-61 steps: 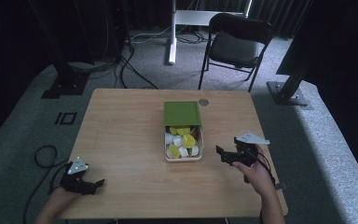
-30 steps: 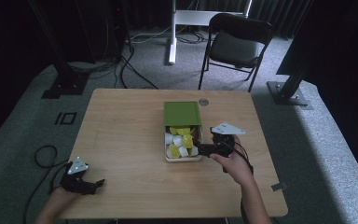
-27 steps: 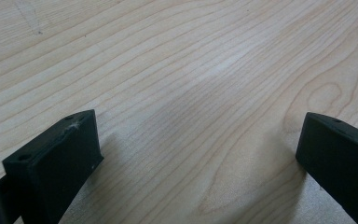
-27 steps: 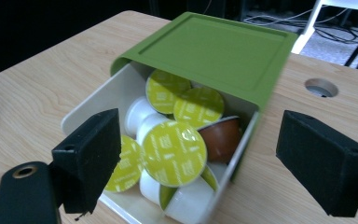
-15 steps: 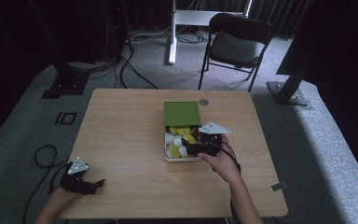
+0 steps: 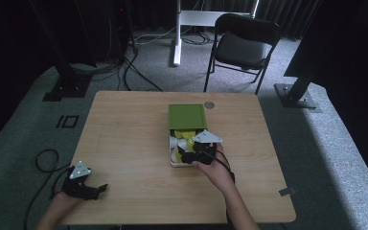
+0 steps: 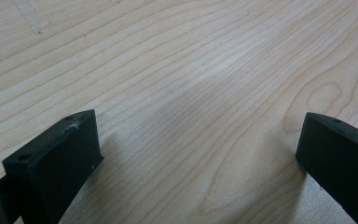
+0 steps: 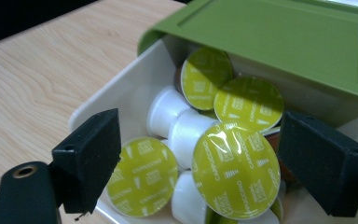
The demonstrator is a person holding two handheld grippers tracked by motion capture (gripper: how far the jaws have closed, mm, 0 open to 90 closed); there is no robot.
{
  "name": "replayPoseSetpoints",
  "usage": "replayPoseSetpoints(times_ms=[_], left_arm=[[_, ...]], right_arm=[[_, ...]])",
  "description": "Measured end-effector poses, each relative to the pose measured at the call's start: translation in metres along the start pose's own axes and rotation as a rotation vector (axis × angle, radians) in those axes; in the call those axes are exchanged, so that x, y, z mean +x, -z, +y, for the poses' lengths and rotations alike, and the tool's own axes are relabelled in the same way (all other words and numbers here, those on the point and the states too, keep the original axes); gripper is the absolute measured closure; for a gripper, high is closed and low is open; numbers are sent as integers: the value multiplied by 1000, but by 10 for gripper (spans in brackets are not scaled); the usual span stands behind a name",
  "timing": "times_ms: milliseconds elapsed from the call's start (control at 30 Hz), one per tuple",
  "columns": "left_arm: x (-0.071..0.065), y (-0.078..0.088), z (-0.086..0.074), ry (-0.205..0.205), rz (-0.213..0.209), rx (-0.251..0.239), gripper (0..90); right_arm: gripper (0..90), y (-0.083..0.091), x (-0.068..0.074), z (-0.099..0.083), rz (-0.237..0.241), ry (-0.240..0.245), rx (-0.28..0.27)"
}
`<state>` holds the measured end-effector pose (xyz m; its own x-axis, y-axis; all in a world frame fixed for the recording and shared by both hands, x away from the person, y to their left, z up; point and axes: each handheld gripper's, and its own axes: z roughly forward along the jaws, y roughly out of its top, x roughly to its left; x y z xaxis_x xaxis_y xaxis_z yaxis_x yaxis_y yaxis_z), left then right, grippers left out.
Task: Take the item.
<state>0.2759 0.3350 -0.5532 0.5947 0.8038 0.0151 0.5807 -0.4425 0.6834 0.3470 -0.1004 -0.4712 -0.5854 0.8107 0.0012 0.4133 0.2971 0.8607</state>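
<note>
Right gripper (image 6: 188,156) over the open box (image 6: 172,143) of capsules (image 6: 182,132).

A wooden table (image 6: 124,143) carries a green-lidded white box (image 6: 187,116) and a coin-like disc (image 6: 209,104).

One box (image 6: 171,160), one green lid (image 6: 187,116), two tools, one chair (image 6: 242,45).

A recording studio or lab space is suggested, not a home. A lone wooden table (image 6: 139,143) is set on grey carpet (image 6: 335,158), ringed by darkness and black curtains (image 6: 268,9) along the back. Heavy black stand bases (image 6: 294,93) are seen at both sides (their uprights rise out of frame), and loose cables (image 6: 139,67) are trailed across the floor. A black folding chair (image 6: 242,45) and a white stand base (image 6: 177,45) are placed behind the table. A square marker (image 6: 68,121) is stuck to the carpet.
</note>
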Motion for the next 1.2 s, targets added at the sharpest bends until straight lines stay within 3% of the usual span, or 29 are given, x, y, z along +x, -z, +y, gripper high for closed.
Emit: replayPoseSetpoints(times_ms=[333,567,633,733,833,967,1200], left_arm=[[0,0,0,0,0,-1,5],[0,0,0,0,0,0,5],[0,0,0,0,0,0,5],[0,0,0,0,0,0,5],[0,0,0,-1,0,0,5],[0,0,0,0,0,-1,5],[0,0,0,1,0,-1,6]], right_arm=[[178,-10,7,-11,-45,43,57],[243,-15,9,-15,-103,79,97],[301,-17,9,-17,-102,89,121],[318,-19,12,-19,-137,153,145],[395,-19,12,-18,-169,150,142],[541,-13,9,-17,-166,137,121],[564,-6,8,-8,-93,129,124]])
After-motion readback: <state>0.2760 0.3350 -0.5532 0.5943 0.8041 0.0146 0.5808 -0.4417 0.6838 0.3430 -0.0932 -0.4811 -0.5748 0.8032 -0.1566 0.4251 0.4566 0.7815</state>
